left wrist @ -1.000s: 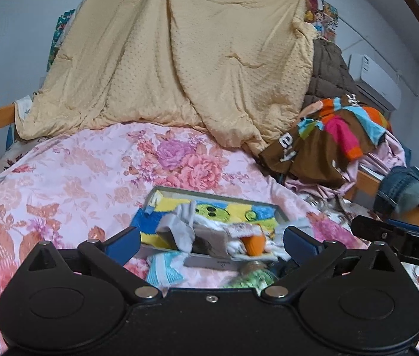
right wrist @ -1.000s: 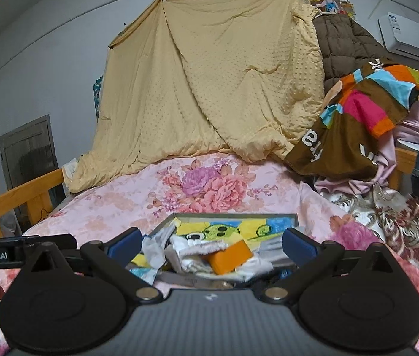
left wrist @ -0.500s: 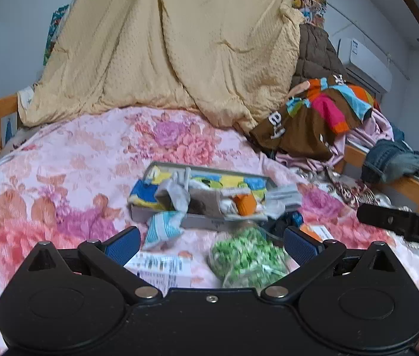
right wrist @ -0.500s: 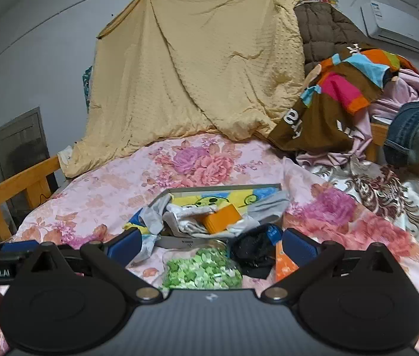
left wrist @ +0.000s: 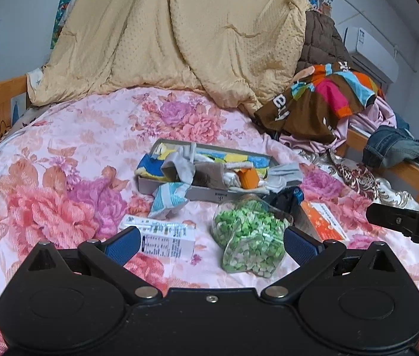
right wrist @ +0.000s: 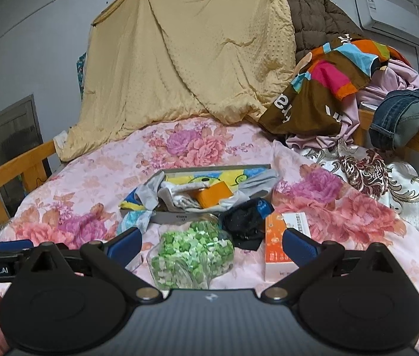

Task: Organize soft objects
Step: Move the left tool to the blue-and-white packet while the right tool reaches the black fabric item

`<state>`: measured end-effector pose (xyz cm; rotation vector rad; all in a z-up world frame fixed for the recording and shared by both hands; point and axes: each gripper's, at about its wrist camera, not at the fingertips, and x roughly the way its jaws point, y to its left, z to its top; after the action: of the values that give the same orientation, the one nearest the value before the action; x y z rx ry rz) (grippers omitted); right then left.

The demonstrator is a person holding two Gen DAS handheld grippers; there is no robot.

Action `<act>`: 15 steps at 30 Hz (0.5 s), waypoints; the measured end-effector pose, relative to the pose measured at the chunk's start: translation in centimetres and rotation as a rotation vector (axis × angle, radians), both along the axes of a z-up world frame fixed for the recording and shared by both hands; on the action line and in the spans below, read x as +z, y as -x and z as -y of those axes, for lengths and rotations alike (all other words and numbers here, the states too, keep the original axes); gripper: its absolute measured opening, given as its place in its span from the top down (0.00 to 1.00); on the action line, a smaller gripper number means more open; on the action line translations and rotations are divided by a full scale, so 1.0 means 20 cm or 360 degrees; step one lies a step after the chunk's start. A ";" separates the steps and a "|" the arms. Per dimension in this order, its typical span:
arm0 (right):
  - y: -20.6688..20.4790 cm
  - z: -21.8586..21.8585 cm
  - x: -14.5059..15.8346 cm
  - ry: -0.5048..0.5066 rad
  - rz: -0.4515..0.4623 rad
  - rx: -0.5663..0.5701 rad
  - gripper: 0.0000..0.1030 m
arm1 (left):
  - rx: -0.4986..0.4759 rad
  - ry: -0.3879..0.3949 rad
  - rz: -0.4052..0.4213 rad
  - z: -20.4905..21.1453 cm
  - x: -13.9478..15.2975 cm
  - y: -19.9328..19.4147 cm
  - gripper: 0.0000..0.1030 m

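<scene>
The left tool (left wrist: 209, 244) is spread wide and holds nothing; it hangs above the near part of the bed (left wrist: 61, 154). Between its blue pads (left wrist: 122, 244), slightly toward the right pad, lies a clear bag of green pieces (left wrist: 249, 237), and a white printed packet (left wrist: 162, 235) lies just beyond the left pad. The right tool (right wrist: 209, 244) is likewise spread and empty, with the same bag of green pieces (right wrist: 193, 252) between its pads and an orange-and-white box (right wrist: 279, 237) partly behind its right pad. A black sock (right wrist: 246, 221) lies just beyond the bag, touching the box's far end. Farther out sits a shallow grey tray (left wrist: 206, 194) heaped with soft items: grey socks (left wrist: 179, 164), white cloth and an orange block (left wrist: 248, 178). A pale blue striped sock (left wrist: 168, 197) hangs over the tray's near-left corner onto the bed. Beyond the tray, a yellow blanket (left wrist: 185, 35) hangs at the head of the bed, and a pile of clothes (left wrist: 328, 101) lies to the right.
</scene>
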<state>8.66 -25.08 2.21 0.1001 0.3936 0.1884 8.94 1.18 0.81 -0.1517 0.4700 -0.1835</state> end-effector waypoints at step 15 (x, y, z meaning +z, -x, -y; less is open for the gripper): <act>-0.04 -0.04 -0.05 0.0075 -0.0156 0.0019 0.00 | 0.0030 -0.0044 -0.0075 0.01 -0.03 -0.02 0.01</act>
<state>9.38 -24.19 1.15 0.0607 0.4960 0.1863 9.33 1.00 0.25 -0.1339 0.5177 -0.1553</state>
